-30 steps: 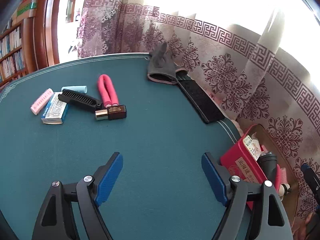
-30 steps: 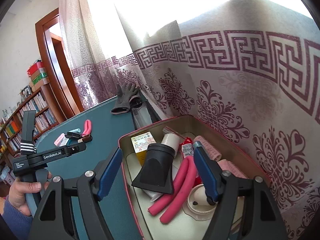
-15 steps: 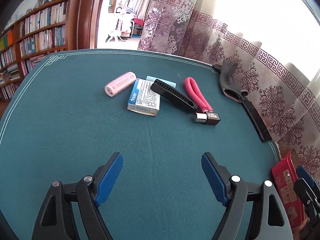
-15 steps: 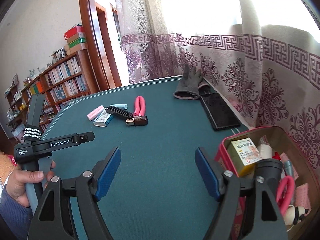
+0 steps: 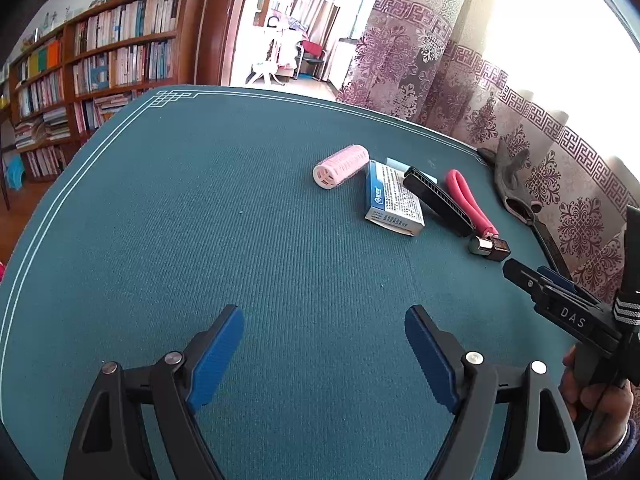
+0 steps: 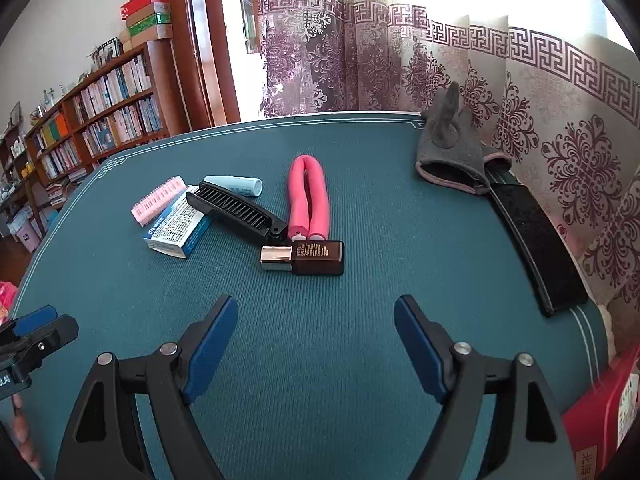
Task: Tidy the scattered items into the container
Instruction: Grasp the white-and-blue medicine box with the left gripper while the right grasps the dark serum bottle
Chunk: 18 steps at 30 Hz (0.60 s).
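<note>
Both grippers hang over bare teal felt, jaws widening with nothing between: the right gripper (image 6: 316, 344) faces a glossy brown bottle (image 6: 306, 257) just ahead, the left gripper (image 5: 324, 356) a ribbed pink roller (image 5: 340, 166) farther off. The red tin (image 6: 604, 412) sits at the table's right edge.

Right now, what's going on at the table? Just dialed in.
A person holds a gripper in each hand over the green table, tidying small items into a red tin at the right edge. Both the left gripper and right gripper are empty, jaws opening. The brown bottle, pink foam curler, black comb, blue-and-white box and pink roller lie untouched.
</note>
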Each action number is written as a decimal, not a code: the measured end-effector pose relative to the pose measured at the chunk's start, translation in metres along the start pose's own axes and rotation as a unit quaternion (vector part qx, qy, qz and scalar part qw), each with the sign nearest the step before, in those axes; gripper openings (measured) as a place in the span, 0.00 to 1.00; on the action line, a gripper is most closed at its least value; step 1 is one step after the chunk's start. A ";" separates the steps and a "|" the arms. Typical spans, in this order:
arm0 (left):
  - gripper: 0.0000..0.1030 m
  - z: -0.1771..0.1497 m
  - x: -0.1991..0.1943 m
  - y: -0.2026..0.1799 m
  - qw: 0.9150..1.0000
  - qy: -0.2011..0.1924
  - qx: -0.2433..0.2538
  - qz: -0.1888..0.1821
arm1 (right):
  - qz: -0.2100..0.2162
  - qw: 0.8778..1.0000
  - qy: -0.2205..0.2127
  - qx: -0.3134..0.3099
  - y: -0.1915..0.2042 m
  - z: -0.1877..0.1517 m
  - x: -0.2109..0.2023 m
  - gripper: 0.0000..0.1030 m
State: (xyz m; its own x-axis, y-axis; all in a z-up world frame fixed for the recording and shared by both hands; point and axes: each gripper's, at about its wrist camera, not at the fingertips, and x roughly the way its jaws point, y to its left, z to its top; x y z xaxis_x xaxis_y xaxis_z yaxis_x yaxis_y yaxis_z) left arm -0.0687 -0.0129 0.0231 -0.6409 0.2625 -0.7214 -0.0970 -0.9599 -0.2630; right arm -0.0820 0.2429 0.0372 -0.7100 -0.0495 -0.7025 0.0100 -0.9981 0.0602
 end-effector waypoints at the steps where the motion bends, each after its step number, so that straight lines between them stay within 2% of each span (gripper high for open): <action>1: 0.86 0.000 0.001 0.002 1.000 -0.001 -0.003 -0.001 | 0.001 1.000 0.003 0.000 0.002 0.004 0.006 0.81; 6: 0.86 -0.003 0.009 0.006 1.000 0.009 -0.005 -0.002 | -0.010 1.000 0.010 -0.014 0.011 0.017 0.032 0.81; 9: 0.86 -0.004 0.012 0.005 1.000 0.012 -0.002 0.003 | -0.015 0.999 0.034 -0.004 0.009 0.021 0.048 0.80; 11: 0.86 -0.003 0.013 0.002 1.000 0.013 0.002 0.008 | -0.025 0.999 0.032 0.006 0.004 0.020 0.046 0.62; 15: 0.86 0.000 0.018 -0.004 1.000 0.017 0.012 0.020 | -0.015 0.999 0.033 0.017 -0.006 0.011 0.036 0.63; 18: 0.86 0.009 0.026 -0.013 0.999 0.025 0.024 0.011 | -0.013 0.999 0.034 0.026 -0.013 0.001 0.025 0.63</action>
State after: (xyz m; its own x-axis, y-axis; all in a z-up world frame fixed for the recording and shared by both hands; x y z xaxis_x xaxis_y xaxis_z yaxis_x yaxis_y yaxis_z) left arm -0.0915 0.0059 0.0135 -0.6049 0.2440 -0.7580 -0.1198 -0.9690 -0.2162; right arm -0.1004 0.2548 0.0193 -0.6600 -0.0269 -0.7508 -0.0467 -0.9960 0.0767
